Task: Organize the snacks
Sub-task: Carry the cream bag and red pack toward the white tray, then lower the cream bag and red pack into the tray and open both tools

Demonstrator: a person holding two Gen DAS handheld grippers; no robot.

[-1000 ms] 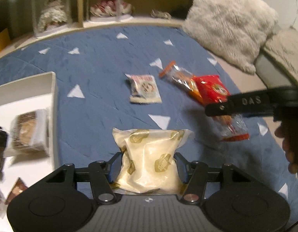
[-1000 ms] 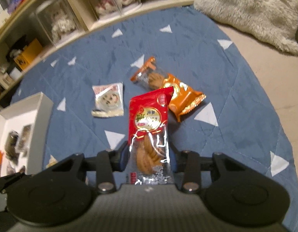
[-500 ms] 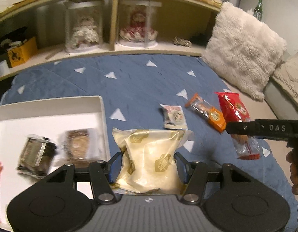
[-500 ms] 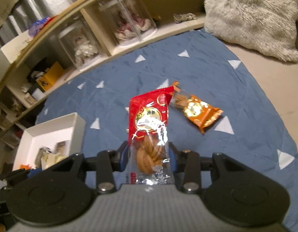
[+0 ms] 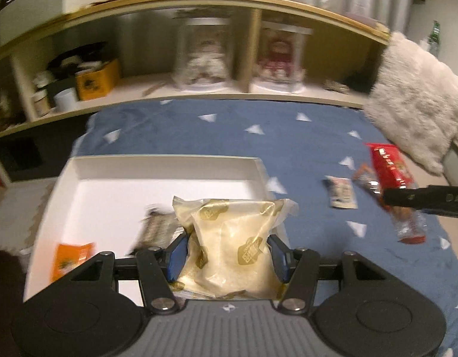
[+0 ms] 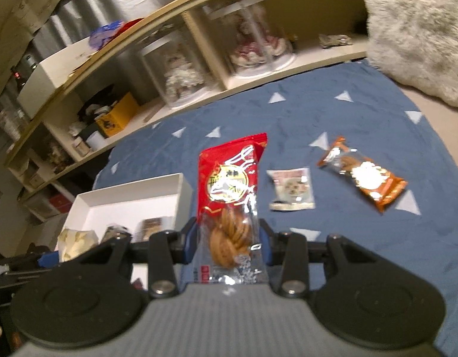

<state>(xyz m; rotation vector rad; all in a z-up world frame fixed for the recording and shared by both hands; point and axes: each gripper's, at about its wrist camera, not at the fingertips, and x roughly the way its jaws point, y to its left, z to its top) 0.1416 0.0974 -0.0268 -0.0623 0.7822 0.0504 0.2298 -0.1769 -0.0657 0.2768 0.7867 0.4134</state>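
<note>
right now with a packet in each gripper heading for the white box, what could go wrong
1. The left gripper pinches the puffy cream packet only near its bottom end, so it might slip or swing before it is over the white box.
2. The right gripper holds the long red packet low, and its free top could catch the box wall.
3. Both grippers converge on one box that already holds several snacks, so they might bump each other.
</note>
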